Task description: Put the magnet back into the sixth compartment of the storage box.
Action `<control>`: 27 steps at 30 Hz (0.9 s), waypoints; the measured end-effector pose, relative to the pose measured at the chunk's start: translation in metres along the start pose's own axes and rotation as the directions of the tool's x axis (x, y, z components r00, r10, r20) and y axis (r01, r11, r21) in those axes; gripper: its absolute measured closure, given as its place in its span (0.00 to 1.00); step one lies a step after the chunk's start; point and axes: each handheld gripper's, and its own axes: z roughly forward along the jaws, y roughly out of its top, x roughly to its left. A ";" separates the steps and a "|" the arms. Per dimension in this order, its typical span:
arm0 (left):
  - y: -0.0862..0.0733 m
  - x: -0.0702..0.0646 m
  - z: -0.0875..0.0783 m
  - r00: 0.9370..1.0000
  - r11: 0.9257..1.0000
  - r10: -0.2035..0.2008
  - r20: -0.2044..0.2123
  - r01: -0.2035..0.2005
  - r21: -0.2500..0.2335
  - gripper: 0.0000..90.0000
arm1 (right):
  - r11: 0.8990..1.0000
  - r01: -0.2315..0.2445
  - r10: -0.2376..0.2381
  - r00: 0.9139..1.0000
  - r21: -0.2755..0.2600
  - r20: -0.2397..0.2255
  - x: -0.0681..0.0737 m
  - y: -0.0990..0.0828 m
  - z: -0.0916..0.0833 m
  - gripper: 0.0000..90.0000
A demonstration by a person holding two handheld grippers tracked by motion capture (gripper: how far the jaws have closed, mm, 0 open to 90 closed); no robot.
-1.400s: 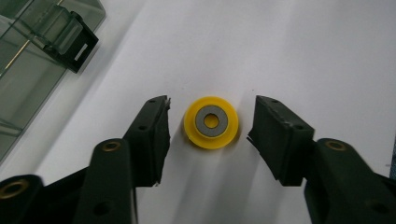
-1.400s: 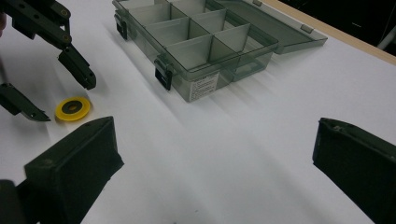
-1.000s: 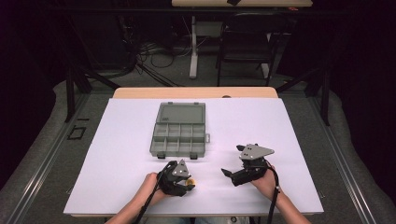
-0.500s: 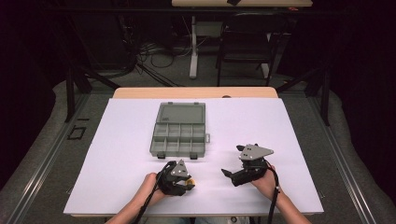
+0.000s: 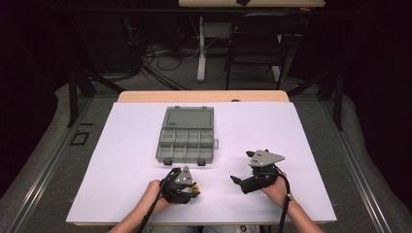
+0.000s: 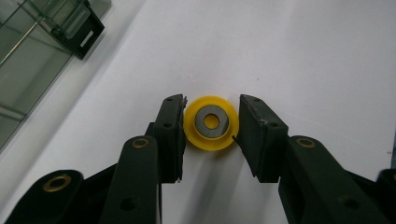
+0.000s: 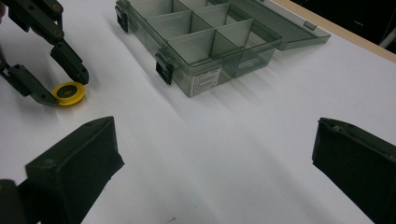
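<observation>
White paper covers the table (image 5: 291,126), and near its front edge a small yellow disc (image 6: 211,123) with a grey metal centre lies flat, well short of the open compartment box (image 5: 187,136). It looks light, stiff and smooth-rimmed, likely to slip, so the rim on opposite sides is the place to take hold. The left gripper (image 6: 211,126) has its jaws narrowed onto that rim, both pads touching or nearly so, while the right gripper (image 5: 238,180) hovers with jaws wide apart and empty.

glossy yellow plastic ring (image 6: 211,122), matt metal washer (image 6: 212,122), translucent plastic organizer box (image 7: 212,42)
</observation>
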 end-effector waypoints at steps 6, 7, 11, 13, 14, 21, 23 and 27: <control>-0.002 0.002 -0.002 1.000 1.000 -0.003 -0.010 0.003 0.005 0.69 | 1.000 -0.002 0.002 1.000 -0.001 0.002 0.000 0.000 0.000 0.00; -0.002 0.002 -0.002 1.000 1.000 -0.003 -0.011 0.003 0.004 0.69 | 1.000 -0.001 0.001 1.000 0.000 0.001 0.000 0.000 0.000 0.00; -0.003 0.002 -0.003 1.000 1.000 -0.002 -0.015 0.002 0.009 0.69 | 1.000 0.000 0.000 1.000 0.000 0.004 0.000 0.000 -0.001 0.00; -0.004 0.003 -0.004 1.000 1.000 -0.002 -0.023 0.002 0.005 0.69 | 1.000 -0.002 0.002 1.000 -0.001 0.003 0.000 0.000 -0.001 0.00; -0.004 0.003 -0.004 1.000 1.000 -0.002 -0.024 0.003 0.005 0.69 | 1.000 -0.001 0.001 1.000 -0.001 0.003 -0.001 0.000 0.000 0.00; -0.005 0.005 -0.006 0.999 1.000 -0.004 -0.040 0.004 0.008 0.69 | 1.000 -0.003 0.003 1.000 0.002 0.009 -0.001 0.000 0.000 0.00; -0.006 0.006 -0.007 0.999 1.000 -0.006 -0.046 0.007 0.009 0.69 | 1.000 -0.003 0.003 1.000 0.002 0.012 -0.001 0.000 -0.001 0.00; -0.007 0.009 -0.009 0.998 1.000 -0.014 -0.059 0.014 0.008 0.69 | 1.000 -0.003 0.003 1.000 -0.001 0.020 -0.001 0.000 -0.002 0.00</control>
